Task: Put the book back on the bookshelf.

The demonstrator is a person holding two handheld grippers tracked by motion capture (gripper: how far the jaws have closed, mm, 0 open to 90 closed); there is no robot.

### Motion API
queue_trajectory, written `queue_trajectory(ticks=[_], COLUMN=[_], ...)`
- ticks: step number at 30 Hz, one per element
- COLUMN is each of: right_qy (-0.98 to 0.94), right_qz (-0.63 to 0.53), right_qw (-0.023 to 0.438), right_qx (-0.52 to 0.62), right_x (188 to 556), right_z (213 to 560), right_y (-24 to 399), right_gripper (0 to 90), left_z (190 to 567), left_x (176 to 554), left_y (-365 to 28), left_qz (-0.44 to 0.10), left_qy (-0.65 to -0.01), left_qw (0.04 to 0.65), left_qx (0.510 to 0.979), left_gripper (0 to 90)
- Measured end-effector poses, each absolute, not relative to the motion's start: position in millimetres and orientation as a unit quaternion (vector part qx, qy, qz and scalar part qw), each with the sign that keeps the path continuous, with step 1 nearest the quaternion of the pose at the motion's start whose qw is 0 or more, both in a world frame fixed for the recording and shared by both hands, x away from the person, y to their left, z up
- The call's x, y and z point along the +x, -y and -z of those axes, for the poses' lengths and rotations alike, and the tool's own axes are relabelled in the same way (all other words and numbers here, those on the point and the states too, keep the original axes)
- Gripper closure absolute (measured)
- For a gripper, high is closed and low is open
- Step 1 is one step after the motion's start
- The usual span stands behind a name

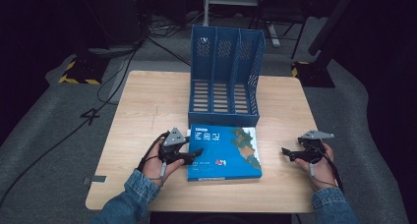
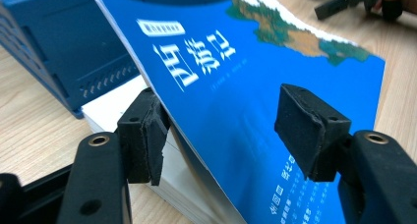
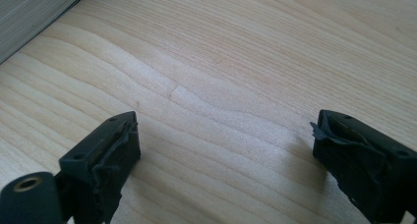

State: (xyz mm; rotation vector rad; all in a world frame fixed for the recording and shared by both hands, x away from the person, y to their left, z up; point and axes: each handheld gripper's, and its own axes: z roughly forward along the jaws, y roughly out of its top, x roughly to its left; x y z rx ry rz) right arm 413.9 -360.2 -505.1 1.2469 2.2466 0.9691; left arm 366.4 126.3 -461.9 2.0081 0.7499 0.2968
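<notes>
My left gripper (image 1: 193, 155) sits at the left edge of the blue book (image 1: 223, 153), which lies flat on the wooden table (image 1: 147, 101) just in front of the blue file rack (image 1: 223, 76), toward the near side. In my left gripper view the book's cover (image 2: 236, 86) is lifted and curved away from the white page block (image 2: 182, 184). One pad (image 2: 145, 135) stands under the raised cover, against the edge of the pages, and the other pad (image 2: 307, 130) stands above the cover's blue face. The cover passes between the two pads, yet I see a clear gap on the upper side, so my left jaws are parted and not clamped on it. Whether the lower pad actually touches the cover I cannot tell.

My right gripper (image 1: 290, 154) rests well apart from the book, off its right edge, low over bare table. In my right gripper view its jaws stand wide with nothing between them but wood grain (image 3: 221, 101); a corner of the book's page edges (image 3: 29, 13) shows at the far left of that view.

The rack stands upright at the far middle of the table, its three slots facing me, its base close to the book's far edge.
</notes>
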Motion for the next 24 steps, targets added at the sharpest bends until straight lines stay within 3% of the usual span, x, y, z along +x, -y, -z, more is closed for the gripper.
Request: queue_trajectory(ticks=[4, 9, 15, 19, 22, 24], right_qy=[-0.803, -0.803, -0.802, -0.802, -0.802, -0.802], right_qz=[-0.345, -0.345, -0.346, -0.346, -0.346, -0.346], right_qw=[0.197, 0.197, 0.196, 0.196, 0.196, 0.195], right_qx=[0.445, 0.445, 0.445, 0.446, 0.446, 0.446], right_x=[413.9, 413.8, 413.6, 413.5, 413.5, 413.5], right_z=[505.0, 505.0, 504.9, 504.9, 504.9, 504.9], right_y=[360.3, 360.3, 360.3, 360.2, 360.2, 360.2], right_gripper=[11.0, 11.1, 11.3, 11.4, 11.4, 11.4], left_z=[467.7, 477.0, 482.6, 484.1, 482.3, 478.4], left_x=[369.4, 374.0, 377.9, 378.0, 376.2, 373.9], left_y=[-126.0, -129.0, -133.5, -132.5, -129.4, -129.2], left_qz=[-0.141, -0.119, -0.086, -0.064, -0.081, -0.1], left_qy=[-0.318, -0.352, -0.391, -0.393, -0.377, -0.363], left_qw=[0.427, 0.386, 0.398, 0.404, 0.398, 0.396], left_qx=[0.835, 0.844, 0.826, 0.824, 0.832, 0.837], left_gripper=[34.0, 35.0, 27.2, 29.5, 27.6, 31.3])
